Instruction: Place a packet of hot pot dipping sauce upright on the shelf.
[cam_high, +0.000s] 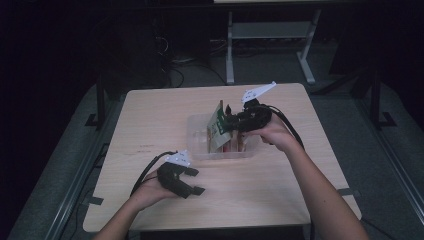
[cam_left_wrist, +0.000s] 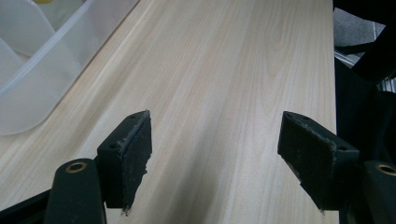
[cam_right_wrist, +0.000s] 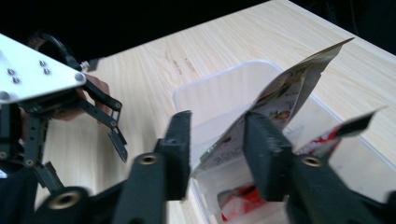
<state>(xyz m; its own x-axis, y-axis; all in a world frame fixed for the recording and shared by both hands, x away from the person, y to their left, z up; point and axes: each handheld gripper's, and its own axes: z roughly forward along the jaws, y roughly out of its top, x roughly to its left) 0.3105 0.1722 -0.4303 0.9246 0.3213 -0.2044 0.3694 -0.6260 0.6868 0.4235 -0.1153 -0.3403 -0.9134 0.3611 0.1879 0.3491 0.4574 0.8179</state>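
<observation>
While the right gripper (cam_right_wrist: 212, 149) is hovering with parted jaws around a packet (cam_right_wrist: 275, 109) standing in the clear bin (cam_high: 200, 150), lifting straight up avoids tipping it; the left gripper (cam_left_wrist: 215, 149) is idling, jaws spread.

Your right gripper (cam_right_wrist: 217, 154) is motion-blurred; its jaws hide the packet's (cam_right_wrist: 280, 100) lower part. Bin (cam_left_wrist: 32, 70) cut off at left edge. Packet print unreadable.
</observation>
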